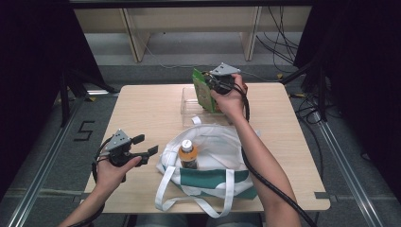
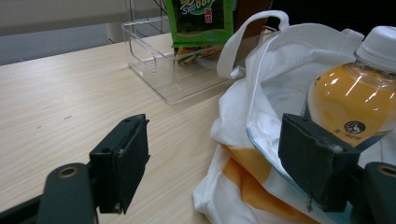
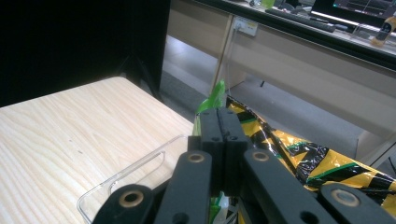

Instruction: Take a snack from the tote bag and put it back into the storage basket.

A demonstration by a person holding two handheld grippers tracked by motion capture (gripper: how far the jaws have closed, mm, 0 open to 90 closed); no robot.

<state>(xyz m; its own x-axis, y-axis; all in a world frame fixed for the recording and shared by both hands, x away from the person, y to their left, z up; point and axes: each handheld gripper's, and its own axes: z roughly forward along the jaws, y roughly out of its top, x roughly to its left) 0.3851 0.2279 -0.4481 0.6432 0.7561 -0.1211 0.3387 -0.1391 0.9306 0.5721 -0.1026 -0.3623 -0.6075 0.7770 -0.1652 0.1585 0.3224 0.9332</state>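
My right gripper [image 1: 208,83] is at the far middle of the table, shut on the top edge of a green snack packet [image 1: 202,91] that hangs over a clear plastic bin [image 1: 189,107]. In the right gripper view the jaws [image 3: 218,122] are pressed together on the green packet [image 3: 213,100], with a yellow-and-black packet [image 3: 303,149] just beside it. My left gripper [image 1: 145,144] hovers open at the near left, beside a white and green tote bag [image 1: 222,147]. An orange drink bottle [image 1: 188,155] stands upright in the bag. In the left gripper view the bottle [image 2: 355,102] is just past the right jaw.
The wooden table [image 1: 142,109] has bare room at its left and right sides. The bag's straps [image 1: 165,189] hang over the near edge. Cables and shelf legs lie on the floor beyond the table's far edge.
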